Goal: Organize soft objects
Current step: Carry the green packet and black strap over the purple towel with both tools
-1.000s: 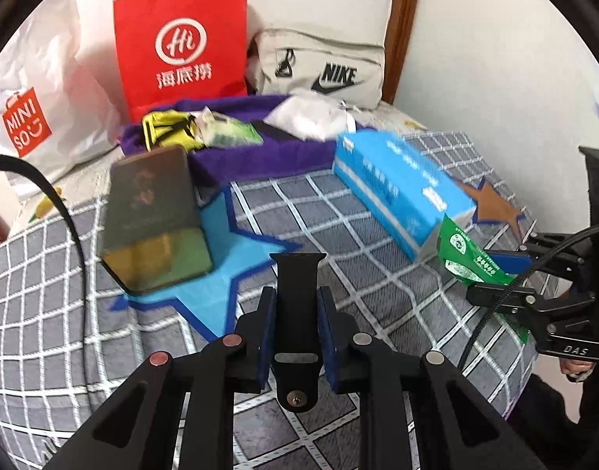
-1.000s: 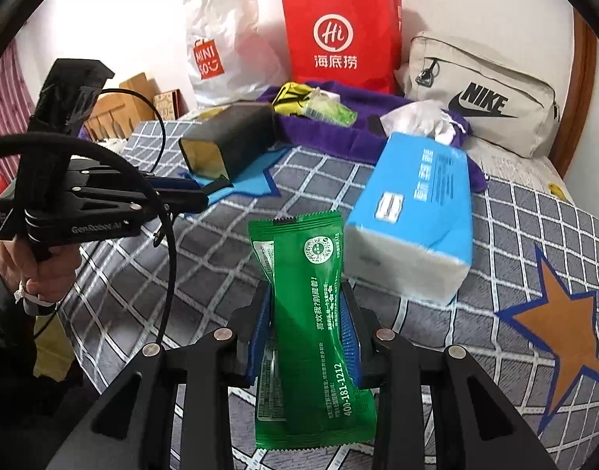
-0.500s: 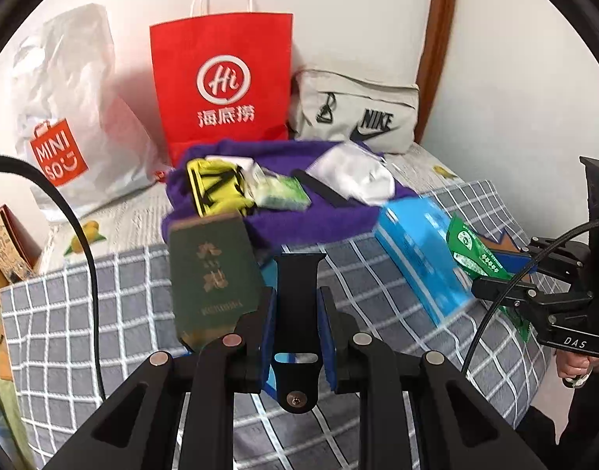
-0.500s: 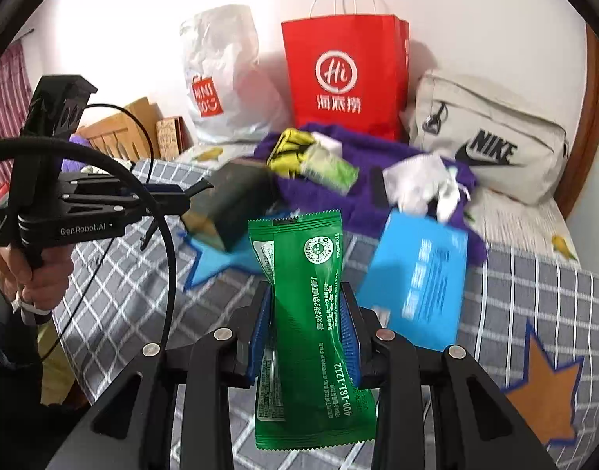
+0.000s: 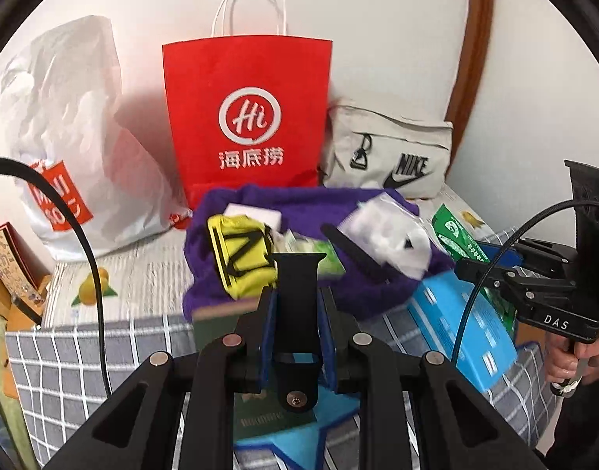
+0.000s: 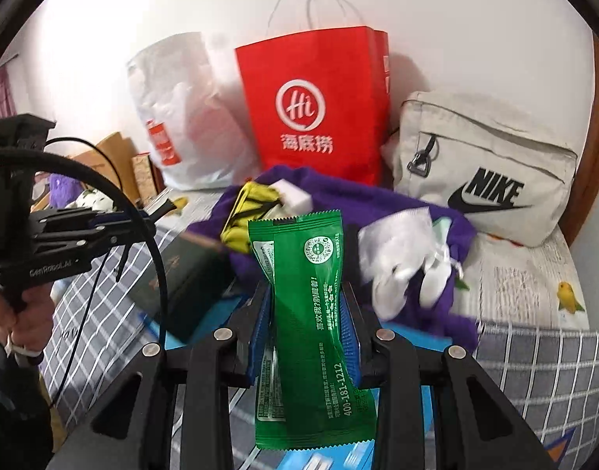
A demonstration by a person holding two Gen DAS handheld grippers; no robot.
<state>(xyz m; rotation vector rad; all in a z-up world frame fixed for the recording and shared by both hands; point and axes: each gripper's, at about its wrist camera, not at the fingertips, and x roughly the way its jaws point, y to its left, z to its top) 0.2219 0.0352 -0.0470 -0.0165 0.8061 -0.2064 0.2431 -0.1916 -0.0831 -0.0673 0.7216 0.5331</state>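
Observation:
My left gripper (image 5: 297,301) is shut on a black strap (image 5: 297,274) that stands upright between its blue pads. My right gripper (image 6: 305,293) is shut on a green snack packet (image 6: 311,313), held upright. Beyond both lies a purple cloth (image 5: 299,199) carrying a yellow-and-black pouch (image 5: 240,254), a white drawstring pouch (image 5: 389,235) and a pale green tissue pack (image 5: 328,260). In the left wrist view the right gripper (image 5: 491,270) comes in from the right with the green packet (image 5: 452,231). The left gripper (image 6: 142,223) shows at the left of the right wrist view.
A red paper bag (image 5: 248,117), a white plastic bag (image 5: 64,137) and a beige Nike bag (image 5: 389,156) stand against the back wall. A blue tissue box (image 5: 460,329) and a dark green box (image 6: 174,278) lie on the checked bedcover (image 5: 84,352). A hand (image 5: 569,364) holds the right gripper.
Both grippers have risen and moved toward the purple cloth and the bags at the back, which now look larger and nearer. Each grip is the same.

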